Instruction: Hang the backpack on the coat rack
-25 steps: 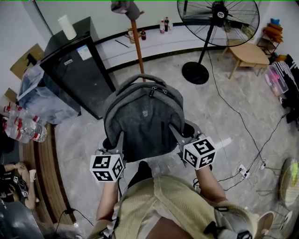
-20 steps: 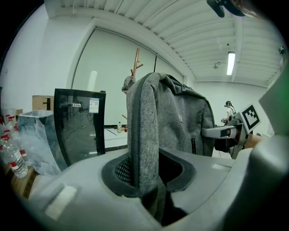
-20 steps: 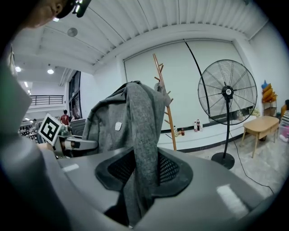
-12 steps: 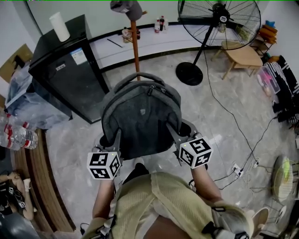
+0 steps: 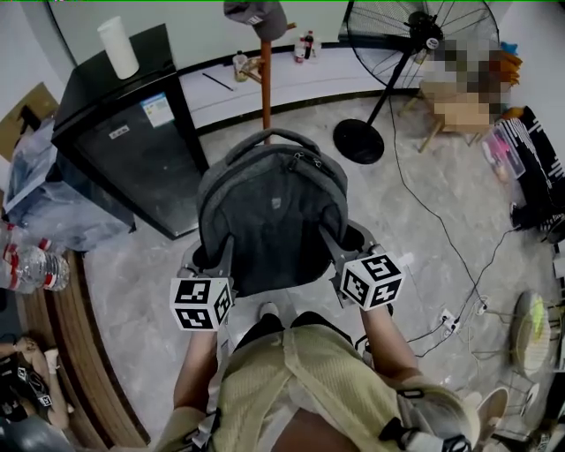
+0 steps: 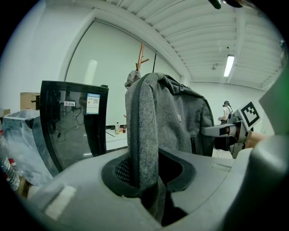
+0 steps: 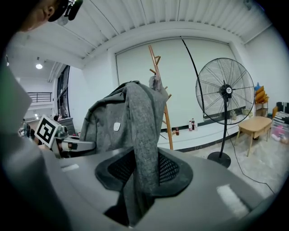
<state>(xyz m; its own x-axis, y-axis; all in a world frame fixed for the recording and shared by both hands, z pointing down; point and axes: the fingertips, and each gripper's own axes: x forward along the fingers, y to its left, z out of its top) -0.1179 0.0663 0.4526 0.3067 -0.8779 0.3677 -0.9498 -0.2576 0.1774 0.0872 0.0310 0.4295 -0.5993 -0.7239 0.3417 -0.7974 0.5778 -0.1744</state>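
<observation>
I carry a grey backpack in the air between both grippers, its top handle pointing away from me. My left gripper is shut on the backpack's left side; the grey fabric runs between its pads. My right gripper is shut on the right side in the same way. The wooden coat rack stands just beyond the backpack, with a grey cap on top. Its pole and pegs rise behind the bag in the right gripper view, and the pegs show over the bag in the left gripper view.
A black cabinet with a white roll on top stands left of the rack. A large floor fan stands to the right, cables trail over the floor, and a small wooden table sits beyond. Bottles and bags lie at the left.
Both grippers and the backpack have moved forward toward the coat rack; the bag's top handle now overlaps the rack's pole. The grip on both sides is unchanged.
</observation>
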